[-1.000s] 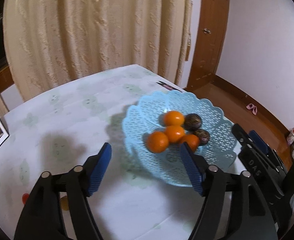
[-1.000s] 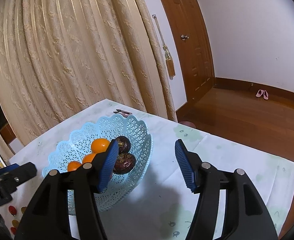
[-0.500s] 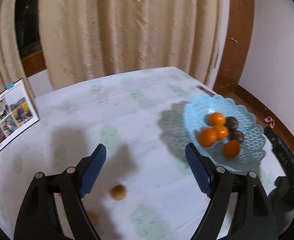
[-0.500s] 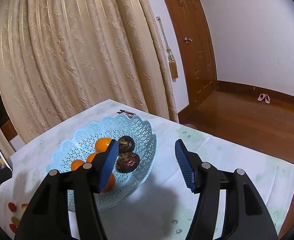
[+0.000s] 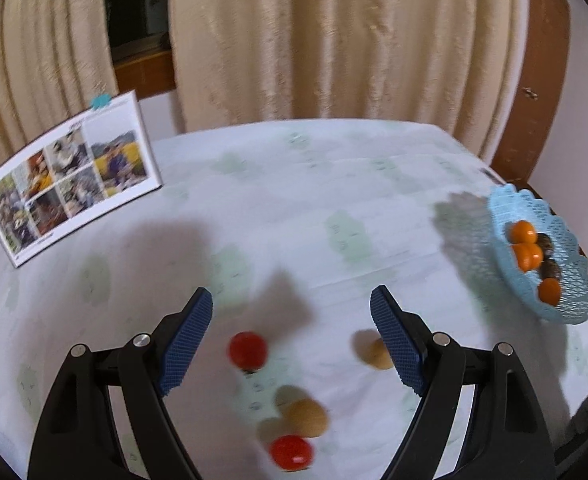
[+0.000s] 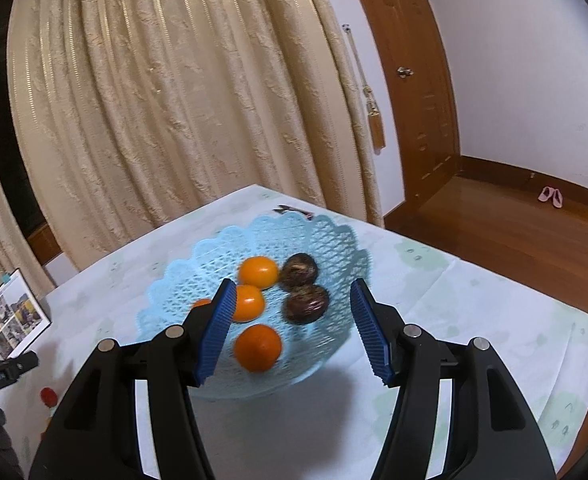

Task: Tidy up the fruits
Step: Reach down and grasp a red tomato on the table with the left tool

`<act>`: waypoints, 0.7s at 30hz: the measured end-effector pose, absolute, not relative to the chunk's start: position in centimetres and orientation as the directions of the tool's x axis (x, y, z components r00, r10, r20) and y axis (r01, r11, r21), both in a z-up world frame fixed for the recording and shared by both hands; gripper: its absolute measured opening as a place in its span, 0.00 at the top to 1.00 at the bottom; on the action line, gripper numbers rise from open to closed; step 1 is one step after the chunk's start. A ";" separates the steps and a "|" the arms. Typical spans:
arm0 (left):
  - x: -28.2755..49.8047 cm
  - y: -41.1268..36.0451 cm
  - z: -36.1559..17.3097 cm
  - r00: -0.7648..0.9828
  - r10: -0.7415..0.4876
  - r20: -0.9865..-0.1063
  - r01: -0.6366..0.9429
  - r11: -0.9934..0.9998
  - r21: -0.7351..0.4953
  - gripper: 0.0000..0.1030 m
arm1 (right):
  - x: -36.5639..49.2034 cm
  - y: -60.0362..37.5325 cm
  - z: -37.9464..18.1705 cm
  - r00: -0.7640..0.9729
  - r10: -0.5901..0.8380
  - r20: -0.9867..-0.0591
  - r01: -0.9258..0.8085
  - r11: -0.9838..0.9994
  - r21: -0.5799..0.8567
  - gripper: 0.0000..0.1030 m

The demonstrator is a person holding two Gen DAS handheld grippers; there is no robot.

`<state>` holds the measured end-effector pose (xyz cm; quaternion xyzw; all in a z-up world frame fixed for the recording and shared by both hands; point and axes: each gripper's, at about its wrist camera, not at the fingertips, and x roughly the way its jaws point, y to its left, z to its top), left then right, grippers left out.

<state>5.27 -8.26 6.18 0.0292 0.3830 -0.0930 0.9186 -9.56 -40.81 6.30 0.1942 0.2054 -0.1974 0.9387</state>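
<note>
My left gripper point(image 5: 292, 308) is open over the tablecloth with nothing between its pads. Just beyond and below it lie loose small fruits: a red one point(image 5: 248, 350) between the fingers, a tan one point(image 5: 377, 354) partly behind the right finger, another tan one point(image 5: 305, 418) and a second red one point(image 5: 292, 452) nearer me. The blue lattice basket point(image 5: 533, 212) sits far right. My right gripper point(image 6: 292, 304) hangs open in front of the basket point(image 6: 254, 228), which holds several oranges point(image 6: 258, 270) and two dark wrinkled fruits point(image 6: 305, 304).
A photo calendar point(image 5: 70, 176) stands at the table's far left edge. A small dark tool point(image 6: 292, 211) lies behind the basket. Curtains hang behind the table. A wooden door and floor are to the right, beyond the table's edge.
The left gripper swung left, away from the basket, to above the loose fruits, and its jaws widened a little. The right gripper edged closer to the basket, its jaws unchanged.
</note>
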 end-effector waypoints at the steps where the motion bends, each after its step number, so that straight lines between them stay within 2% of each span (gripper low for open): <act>1: 5.3 -7.9 5.9 0.685 -0.145 -0.714 0.186 0.982 -0.021 0.21 | -9.5 -40.5 6.4 0.841 -0.279 -0.464 0.440 0.851 0.287 0.41; 8: 5.8 -6.1 3.8 0.654 -0.129 -0.745 0.159 0.987 -0.031 0.26 | -8.6 -37.7 6.9 0.852 -0.221 -0.475 0.379 0.886 0.267 0.41; 12: 6.2 -5.6 2.7 0.635 -0.125 -0.763 0.150 0.988 -0.036 0.34 | -8.0 -36.1 7.0 0.856 -0.189 -0.481 0.342 0.905 0.253 0.41; 18: 6.8 -5.0 0.6 0.596 -0.117 -0.795 0.144 0.989 -0.037 0.52 | -7.0 -33.8 7.1 0.858 -0.133 -0.496 0.281 0.930 0.237 0.41; 21: 6.8 -5.0 0.5 0.603 -0.120 -0.788 0.149 0.988 -0.036 0.58 | -6.6 -32.7 7.0 0.857 -0.108 -0.504 0.252 0.941 0.227 0.41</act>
